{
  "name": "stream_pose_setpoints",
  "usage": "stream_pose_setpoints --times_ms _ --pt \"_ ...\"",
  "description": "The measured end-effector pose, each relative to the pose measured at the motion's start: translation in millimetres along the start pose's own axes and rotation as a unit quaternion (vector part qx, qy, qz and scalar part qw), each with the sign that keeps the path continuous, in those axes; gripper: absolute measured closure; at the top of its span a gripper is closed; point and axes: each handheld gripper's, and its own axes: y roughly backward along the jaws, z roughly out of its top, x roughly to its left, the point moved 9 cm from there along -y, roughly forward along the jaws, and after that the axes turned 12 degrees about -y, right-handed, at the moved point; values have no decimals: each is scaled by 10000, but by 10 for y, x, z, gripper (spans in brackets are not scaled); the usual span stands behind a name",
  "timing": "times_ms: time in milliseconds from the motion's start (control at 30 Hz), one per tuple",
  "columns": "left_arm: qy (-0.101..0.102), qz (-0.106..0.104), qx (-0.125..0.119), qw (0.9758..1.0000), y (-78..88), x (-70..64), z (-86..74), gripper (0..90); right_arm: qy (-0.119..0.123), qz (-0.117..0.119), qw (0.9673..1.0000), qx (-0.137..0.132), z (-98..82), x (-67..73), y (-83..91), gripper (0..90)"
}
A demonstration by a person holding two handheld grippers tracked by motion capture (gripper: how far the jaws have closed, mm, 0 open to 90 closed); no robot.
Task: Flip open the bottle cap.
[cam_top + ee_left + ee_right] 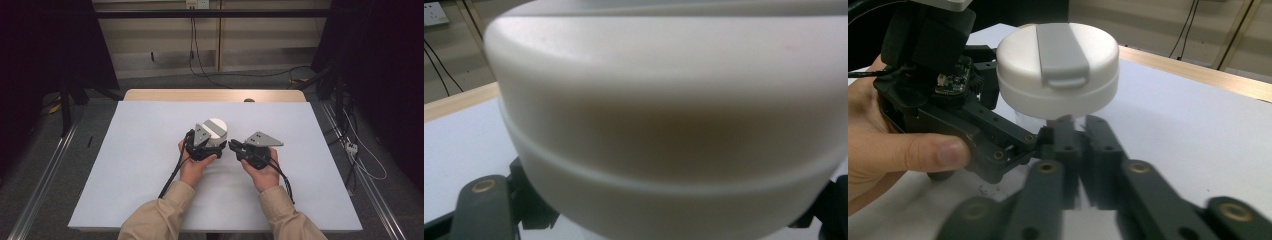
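A round container with a white lid [216,128] and a grey flip tab [1062,47] sits near the middle of the white table cover [150,150]. Its clear body shows under the lid. My left gripper [215,146] is shut on that body; in the left gripper view the white lid [664,100] is very close, with one jaw on each side of it. My right gripper [233,146] is just right of the container. In the right gripper view its jaws [1080,131] are together with nothing between them, their tips close to the container's base and to the left gripper's finger [998,135].
The white cover lies on a wooden table whose far edge [215,95] carries a small dark object [248,100]. Metal rails [45,170] run along both sides on the floor. Cables [360,155] trail at the right and behind the table.
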Motion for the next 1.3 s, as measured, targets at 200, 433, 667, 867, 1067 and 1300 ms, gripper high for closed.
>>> stream_pose_setpoints --times_ms 200,433,667,867,1067,1300 --pt "-50 -5 14 10000 1 -5 -1 186 56 40 10000 66 32 55 -60 900" --pt "-40 4 15 10000 -1 -8 -1 186 74 14 9999 66 55 48 -110 900" --pt "-59 -11 24 10000 -1 -3 -3 186 106 -90 9999 -7 102 50 -121 900" --pt "-46 -15 31 10000 -1 -4 -4 186 109 -38 9999 37 117 70 -132 900" --pt "-45 -16 33 10000 -2 -4 -5 187 73 11 10000 -46 180 88 -124 900" --pt "-37 -3 28 10000 -3 -9 -3 186 70 45 9999 -126 260 116 -108 900"
